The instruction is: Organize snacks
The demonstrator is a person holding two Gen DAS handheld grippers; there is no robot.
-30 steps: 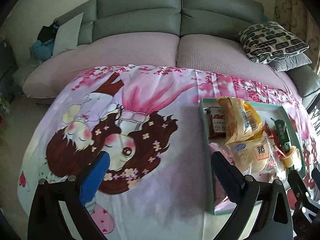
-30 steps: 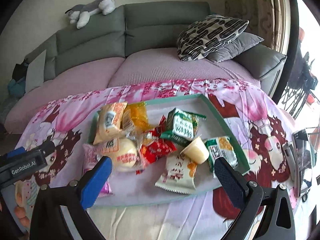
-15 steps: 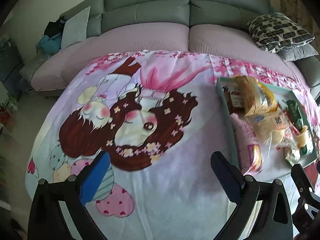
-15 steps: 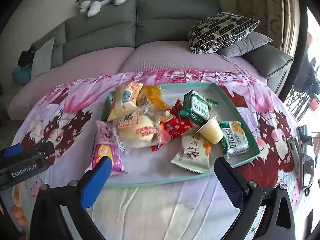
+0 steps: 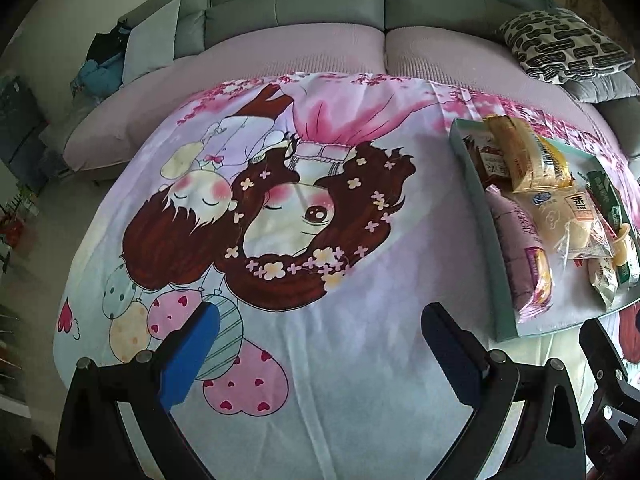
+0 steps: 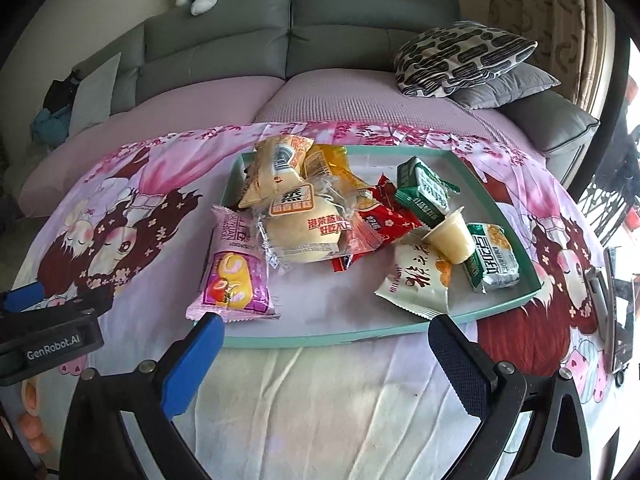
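- Snacks point(image 6: 320, 224) lie heaped in a teal tray point(image 6: 496, 311) on the cartoon-print cloth point(image 5: 304, 360) that covers the tabletop, with a grey sofa point(image 6: 360, 48) behind it at 12 o'clock.
- In the right wrist view the heap leans toward the tray's 9 o'clock side: a pink roll-cake packet point(image 6: 234, 276) overhangs that rim, and a clear-wrapped bun point(image 6: 308, 232) rests on other packets. Loosely piled like this, they look tipped in rather than sorted.
- Toward 3 o'clock a jelly cup point(image 6: 450, 236) lies on its side between a green carton point(image 6: 424, 192) and a green-and-white packet point(image 6: 490, 258), touching a white chip bag point(image 6: 416, 280).
- Right hand-held gripper point(image 6: 324, 354) hovers at the tray's 6 o'clock edge, fingers spread wide with nothing between them, probably facing the pile to choose a packet.
- Left hand-held gripper point(image 5: 320, 344) is likewise wide apart and empty, over bare cloth with the tray at its 3 o'clock; that open cloth would suit laying snacks out, though whether sorting is starting or over cannot be told.
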